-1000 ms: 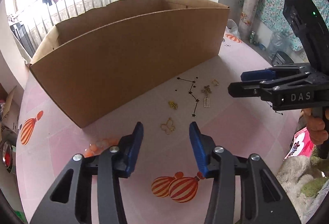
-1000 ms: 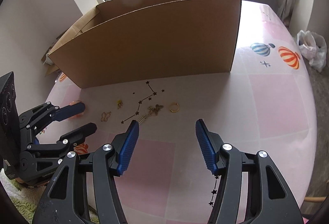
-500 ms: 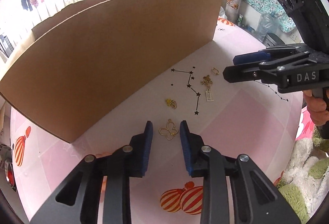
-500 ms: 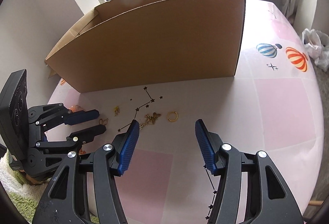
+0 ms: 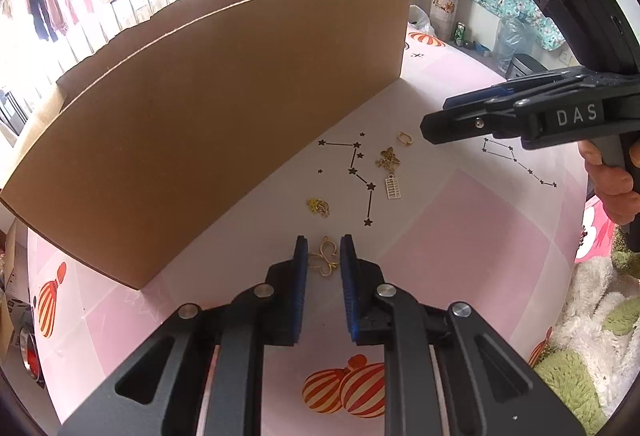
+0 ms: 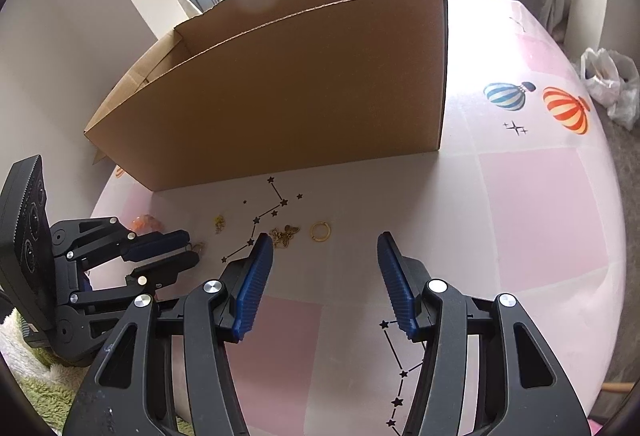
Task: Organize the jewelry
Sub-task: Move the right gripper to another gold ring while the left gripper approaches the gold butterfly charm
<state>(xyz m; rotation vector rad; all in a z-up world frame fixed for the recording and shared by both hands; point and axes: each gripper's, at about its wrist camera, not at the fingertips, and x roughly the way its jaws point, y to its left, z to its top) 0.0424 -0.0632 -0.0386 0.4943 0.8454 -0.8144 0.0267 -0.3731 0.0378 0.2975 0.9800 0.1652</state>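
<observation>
Now the left gripper [image 5: 324,256] sits low over the tablecloth [image 5: 460,236] with its jaws narrowed around the gold butterfly charm [image 5: 325,259]; they have just been closing, and the charm lies between the blue pads, though whether they actually press on it yet cannot be told. The right gripper [image 6: 326,276] hovers with its jaws apart and empty, off to the right of the left one. Just ahead of its tips lie the gold ring [image 6: 320,231] and the bee charm [image 6: 286,234]; a small yellow charm [image 5: 318,207] sits ahead of the left gripper. The cardboard box [image 5: 224,116] stands beyond all of them.

The risk, as I judge it, is the charm itself: it is thin, flat and openwork, lying flush on the cloth. The pads may close above it and miss, or pinch only one wing so it twists and drops on the lift. Pressing lower could drag the cloth and scatter the nearby pieces.
</observation>
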